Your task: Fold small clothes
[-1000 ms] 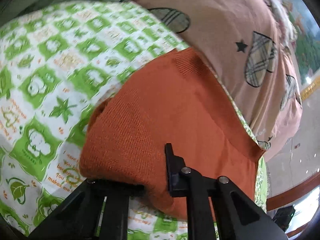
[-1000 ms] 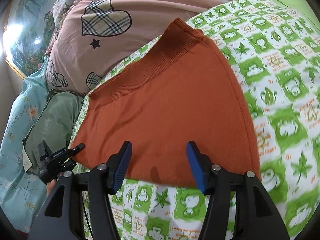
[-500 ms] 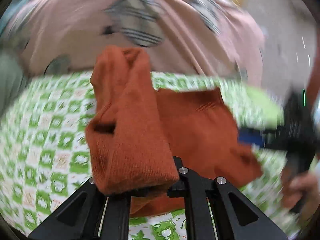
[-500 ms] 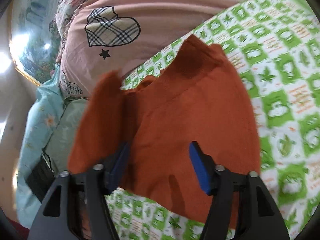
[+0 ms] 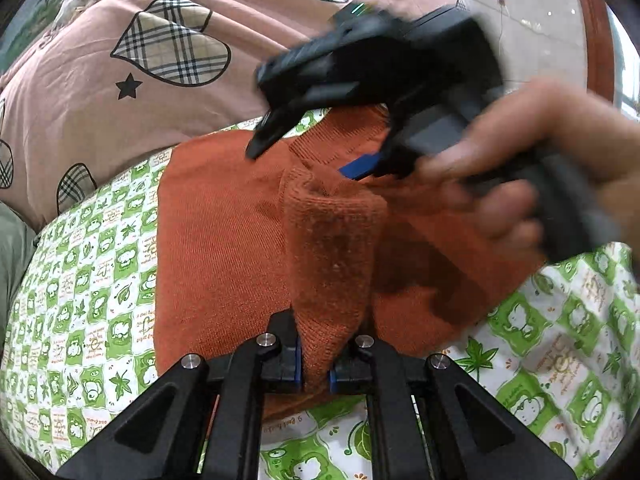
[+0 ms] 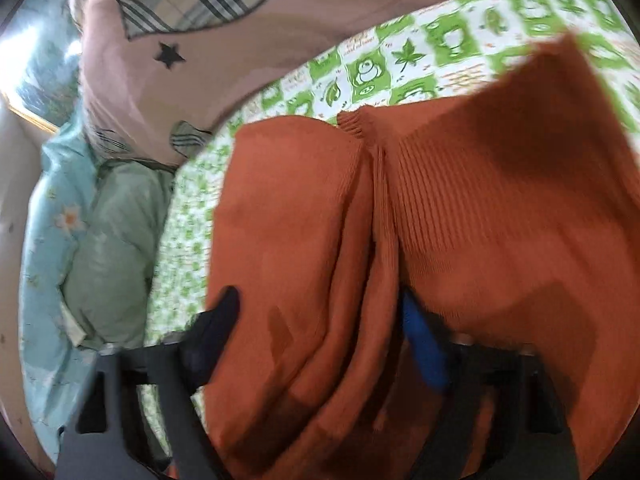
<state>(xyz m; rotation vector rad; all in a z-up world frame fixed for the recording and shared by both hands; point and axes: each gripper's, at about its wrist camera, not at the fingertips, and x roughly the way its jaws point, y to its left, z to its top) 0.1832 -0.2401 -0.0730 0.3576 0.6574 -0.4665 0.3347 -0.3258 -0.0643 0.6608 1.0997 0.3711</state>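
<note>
Left gripper (image 5: 316,364) pinched tight — right gripper (image 6: 320,336) fingers spread wide.

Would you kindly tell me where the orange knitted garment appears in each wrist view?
Left wrist: orange knitted garment centre, a fold pinched in the left gripper.
Right wrist: it fills centre and right.
Shared landmark: pink heart-print quilt behind it.

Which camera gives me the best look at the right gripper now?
Left wrist view: the right gripper, though blurred, shows whole from outside, above the orange garment. The right wrist view shows only its own fingers, cloth draped between.
</note>
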